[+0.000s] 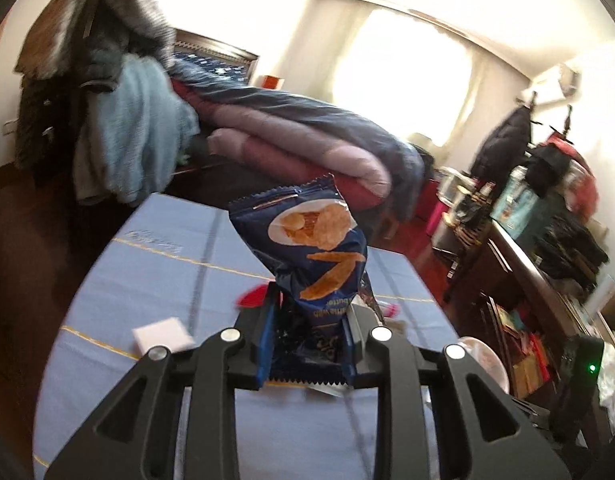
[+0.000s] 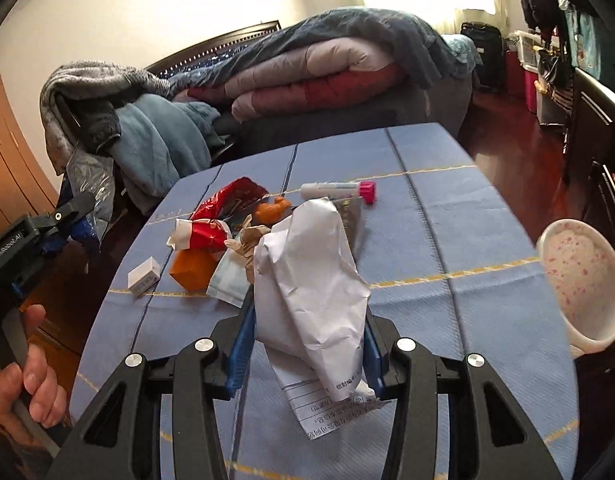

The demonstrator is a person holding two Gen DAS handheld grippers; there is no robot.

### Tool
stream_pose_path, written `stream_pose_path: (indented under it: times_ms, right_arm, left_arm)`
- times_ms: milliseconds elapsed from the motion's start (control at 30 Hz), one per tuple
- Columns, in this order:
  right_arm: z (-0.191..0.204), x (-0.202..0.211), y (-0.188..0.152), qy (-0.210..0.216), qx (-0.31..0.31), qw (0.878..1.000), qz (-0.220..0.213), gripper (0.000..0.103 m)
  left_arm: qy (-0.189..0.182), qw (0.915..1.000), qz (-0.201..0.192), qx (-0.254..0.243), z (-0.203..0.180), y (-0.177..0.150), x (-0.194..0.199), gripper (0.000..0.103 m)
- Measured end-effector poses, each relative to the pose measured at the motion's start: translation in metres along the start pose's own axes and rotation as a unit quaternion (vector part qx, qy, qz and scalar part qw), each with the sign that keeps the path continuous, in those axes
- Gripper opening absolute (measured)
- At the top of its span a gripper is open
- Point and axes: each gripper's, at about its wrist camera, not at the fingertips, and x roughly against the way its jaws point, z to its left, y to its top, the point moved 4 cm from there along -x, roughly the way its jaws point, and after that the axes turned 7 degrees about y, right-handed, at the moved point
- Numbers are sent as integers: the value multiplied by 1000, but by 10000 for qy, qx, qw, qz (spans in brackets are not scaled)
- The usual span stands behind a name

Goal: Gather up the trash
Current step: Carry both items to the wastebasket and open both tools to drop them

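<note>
Both loaded: left gripper (image 1: 307, 344) pinches the chip bag (image 1: 307, 248), right gripper (image 2: 305, 354) clamps crumpled paper (image 2: 311, 296); a bin comes next.

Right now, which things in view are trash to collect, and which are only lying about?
Trash:
- chip bag, gripped by the left gripper
- crumpled paper, gripped by the right gripper
- red wrapper on the table
- orange packet

Lying about:
- cup
- folded quilts
- coats
</note>
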Motion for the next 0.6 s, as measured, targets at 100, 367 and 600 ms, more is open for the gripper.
stream_pose_path:
  times_ms: [100,367,600]
  right_arm:
    - [-10,16,-2,-84,-19,9999,-119,47]
    - [-72,64,-5,-691,-315,9957,-531,47]
    - [-146,94,-3,-1299,-777,9851,-813,47]
  left_arm:
    - [-173,9996,17,-214,-29,-6,3,28]
    - [-735,9927,262,-920,-129,-30,-14,28]
    - [-1186,9775,468,-1682,-220,-57,-42,28]
